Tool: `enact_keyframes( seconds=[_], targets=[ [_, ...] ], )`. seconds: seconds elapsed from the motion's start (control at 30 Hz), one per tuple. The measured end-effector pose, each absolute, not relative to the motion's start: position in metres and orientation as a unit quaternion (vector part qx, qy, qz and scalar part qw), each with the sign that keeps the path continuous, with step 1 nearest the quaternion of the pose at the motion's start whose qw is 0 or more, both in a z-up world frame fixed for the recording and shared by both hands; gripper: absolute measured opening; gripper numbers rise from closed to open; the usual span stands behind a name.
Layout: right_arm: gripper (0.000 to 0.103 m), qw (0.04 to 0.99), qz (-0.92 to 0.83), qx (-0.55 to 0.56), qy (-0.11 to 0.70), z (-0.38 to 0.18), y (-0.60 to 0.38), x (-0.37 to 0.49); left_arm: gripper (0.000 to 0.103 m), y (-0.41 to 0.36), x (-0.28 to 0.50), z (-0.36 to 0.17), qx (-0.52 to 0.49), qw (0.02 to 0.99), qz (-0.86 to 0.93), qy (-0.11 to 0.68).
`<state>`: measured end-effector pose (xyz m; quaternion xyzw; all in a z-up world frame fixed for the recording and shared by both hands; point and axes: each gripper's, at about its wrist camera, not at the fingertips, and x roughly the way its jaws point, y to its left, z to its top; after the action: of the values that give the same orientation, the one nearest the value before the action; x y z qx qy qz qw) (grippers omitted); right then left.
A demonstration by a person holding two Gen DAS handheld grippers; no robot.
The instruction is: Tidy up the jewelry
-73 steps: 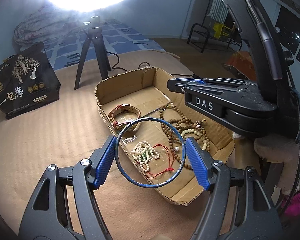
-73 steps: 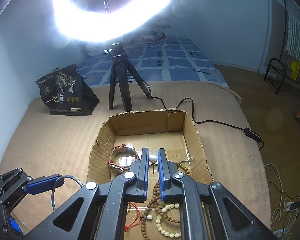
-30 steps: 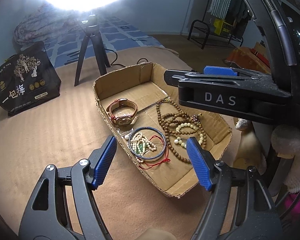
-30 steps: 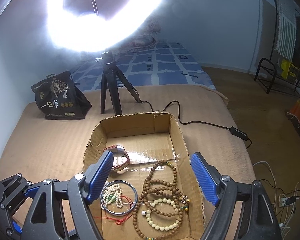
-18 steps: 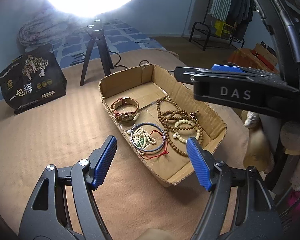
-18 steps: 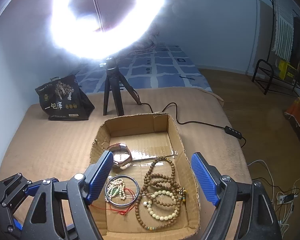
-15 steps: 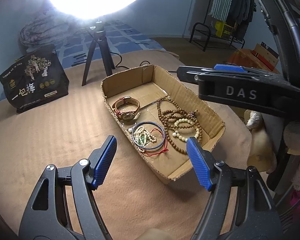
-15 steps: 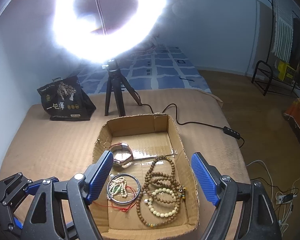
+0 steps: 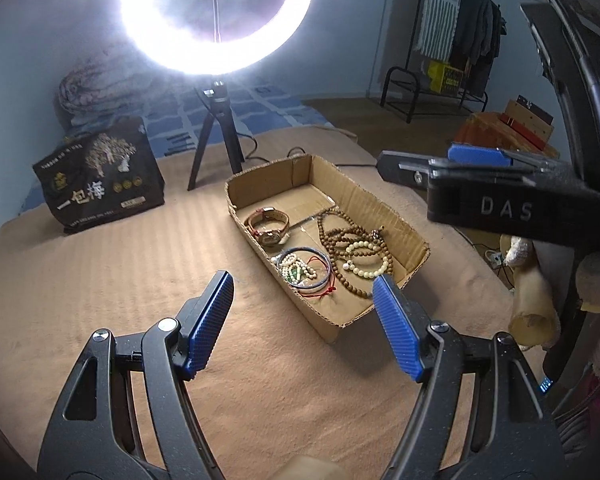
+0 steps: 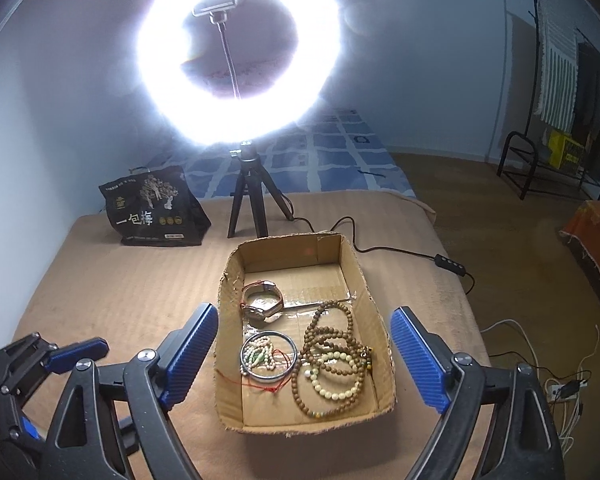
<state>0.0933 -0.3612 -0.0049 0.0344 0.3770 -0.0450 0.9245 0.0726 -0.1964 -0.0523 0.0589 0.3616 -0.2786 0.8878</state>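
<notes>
From the left wrist, the left gripper point(image 9: 303, 322) stands wide with nothing between its blue pads, above the tan blanket point(image 9: 100, 272) near the cardboard box point(image 9: 410, 236), which holds a watch point(image 9: 269, 226), a blue bangle point(image 9: 306, 274) ringed around a small pale bead string, and brown and cream bead bracelets point(image 9: 358, 250). From the right wrist, the right gripper point(image 10: 302, 354) is also wide, its jaws having just opened further, empty, framing the box point(image 10: 384, 340) with the watch point(image 10: 262, 300) behind, the bangle point(image 10: 269, 356) front left and the beads point(image 10: 332, 356) front right; a black bag point(image 10: 154, 212) and a ring light point(image 10: 240, 48) on its tripod stand beyond.
</notes>
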Motion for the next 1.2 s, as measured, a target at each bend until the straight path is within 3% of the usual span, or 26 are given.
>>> enact_keyframes(
  seconds=[0.17,0.23,0.4,0.8,0.93,1.2],
  targets=[
    [0.098,0.928,-0.048,0.028,0.369,0.005,-0.352,0.075,0.075,-0.185,0.055,-0.04,0.067,0.898,-0.272,0.34],
    [0.1,0.93,-0.05,0.024,0.363,0.009,-0.349,0.067,0.085,-0.18,0.049,-0.037,0.067,0.901,-0.27,0.334],
    [0.102,0.935,-0.053,0.011,0.351,0.016,-0.34,0.047,0.086,-0.168,0.029,-0.029,0.062,0.906,-0.269,0.32],
    [0.103,0.94,-0.053,0.004,0.336,0.022,-0.33,0.012,0.087,-0.155,-0.008,-0.018,0.073,0.916,-0.264,0.292],
    [0.103,0.942,-0.057,-0.001,0.332,0.022,-0.328,0.007,0.098,-0.152,-0.018,-0.014,0.072,0.92,-0.263,0.282],
    [0.103,0.942,-0.062,-0.005,0.331,0.021,-0.325,0.007,0.101,-0.151,-0.026,-0.011,0.082,0.928,-0.246,0.267]
  ],
)
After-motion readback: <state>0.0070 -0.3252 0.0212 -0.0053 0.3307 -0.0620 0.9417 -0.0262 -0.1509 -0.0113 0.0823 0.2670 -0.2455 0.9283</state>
